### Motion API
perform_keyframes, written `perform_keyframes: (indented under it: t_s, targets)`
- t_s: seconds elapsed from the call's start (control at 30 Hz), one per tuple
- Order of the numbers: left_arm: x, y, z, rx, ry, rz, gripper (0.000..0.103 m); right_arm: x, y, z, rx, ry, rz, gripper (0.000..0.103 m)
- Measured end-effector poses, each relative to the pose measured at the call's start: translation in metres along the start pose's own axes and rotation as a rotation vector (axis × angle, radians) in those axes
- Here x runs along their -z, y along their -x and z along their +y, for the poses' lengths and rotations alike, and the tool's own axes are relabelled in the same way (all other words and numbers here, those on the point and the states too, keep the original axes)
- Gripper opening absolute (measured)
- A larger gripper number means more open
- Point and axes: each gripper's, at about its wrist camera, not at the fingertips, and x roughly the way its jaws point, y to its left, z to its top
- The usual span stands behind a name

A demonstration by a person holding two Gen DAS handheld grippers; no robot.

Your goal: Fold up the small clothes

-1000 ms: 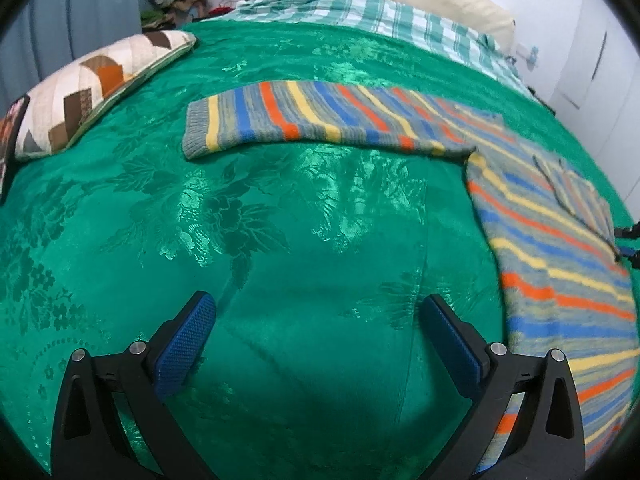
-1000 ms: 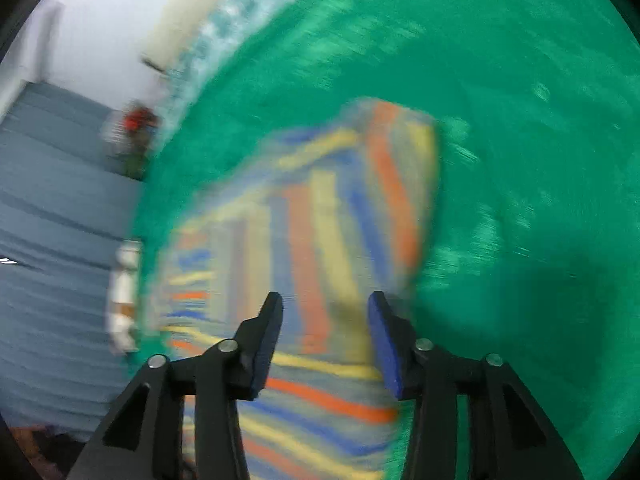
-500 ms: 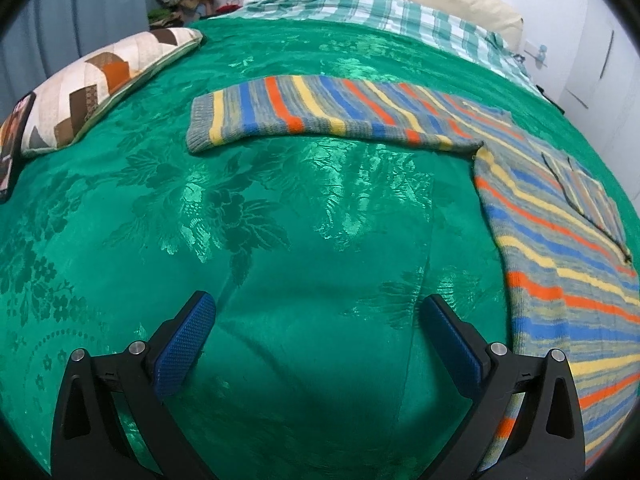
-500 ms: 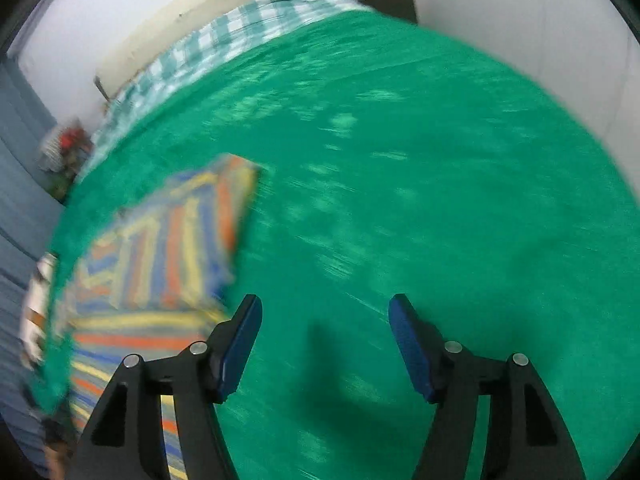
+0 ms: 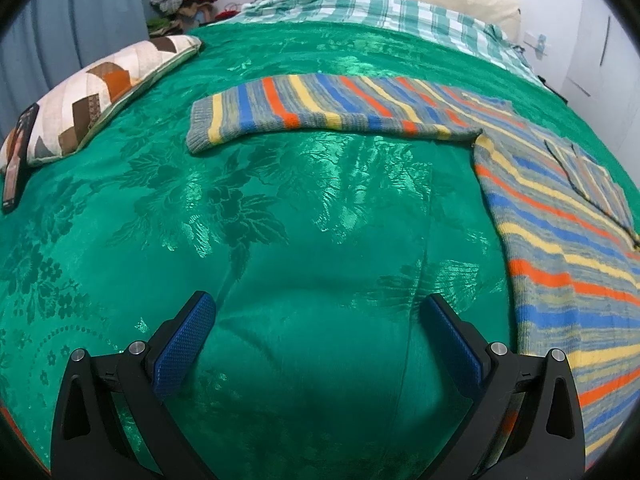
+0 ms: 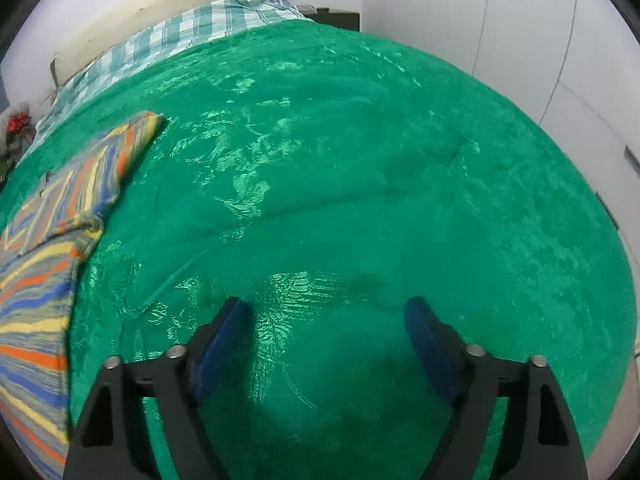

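Left wrist view: the left gripper (image 5: 316,340) hangs with its blue-padded jaws spread wide over bare cloth, nothing between them. The striped knitted sweater in grey, blue, orange and yellow (image 5: 560,240) lies on the shiny green floral bedspread (image 5: 240,208), its body filling the right of the frame and one long sleeve (image 5: 320,112) stretched flat across the upper middle toward the left, cuff at its end.

In the right wrist view the right gripper (image 6: 326,336) is over bare bedspread in the lower middle, its jaws opening and nothing between them; the sweater sits at the left edge (image 6: 44,260), with a part already turned over on top of the body in the upper left.

The step in hand, as I judge it, is folding the outstretched sleeve onto the body. To do it well, take the sleeve near the cuff with the left gripper, pinching only the knit and not the slippery bedspread below. Lift little, carry it across in one line, and lay it square with the body's edge so no ridge forms. The right gripper could pin the shoulder.

Count: one sweater, one sleeve laid out, two grippers, one cream and brown patchwork pillow (image 5: 100,92) at upper left, one green checked sheet (image 5: 380,8) at the top.
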Motion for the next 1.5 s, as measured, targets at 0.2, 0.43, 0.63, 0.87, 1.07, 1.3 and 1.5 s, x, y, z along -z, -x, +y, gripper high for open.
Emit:
perform_keyframes:
  t_s: [0.2,0.43,0.63,0.87,1.07,1.3,1.5]
  targets:
    - [-0.001,0.000,0.001,0.003,0.003,0.016,0.103,0.007,-0.008,0.002,0.009,0.010,-0.016,0.100]
    - [-0.001,0.000,0.002,0.006,-0.001,0.022,0.103,0.008,-0.014,0.006,0.020,0.012,-0.029,0.103]
    - [-0.002,-0.001,0.001,0.004,-0.011,0.020,0.103,0.010,-0.013,0.006,0.022,0.015,-0.037,0.103]
    - [-0.002,-0.002,-0.001,0.002,-0.020,0.023,0.103,0.011,-0.014,0.006,0.024,0.016,-0.037,0.103]
    - [-0.002,-0.002,-0.001,0.001,-0.021,0.022,0.103,0.011,-0.014,0.007,0.024,0.016,-0.037,0.103]
    - [-0.002,-0.003,-0.001,0.000,-0.023,0.021,0.103,0.011,-0.014,0.007,0.025,0.016,-0.037,0.103]
    - [-0.002,-0.003,-0.001,-0.001,-0.024,0.021,0.103,0.011,-0.014,0.007,0.025,0.016,-0.037,0.103]
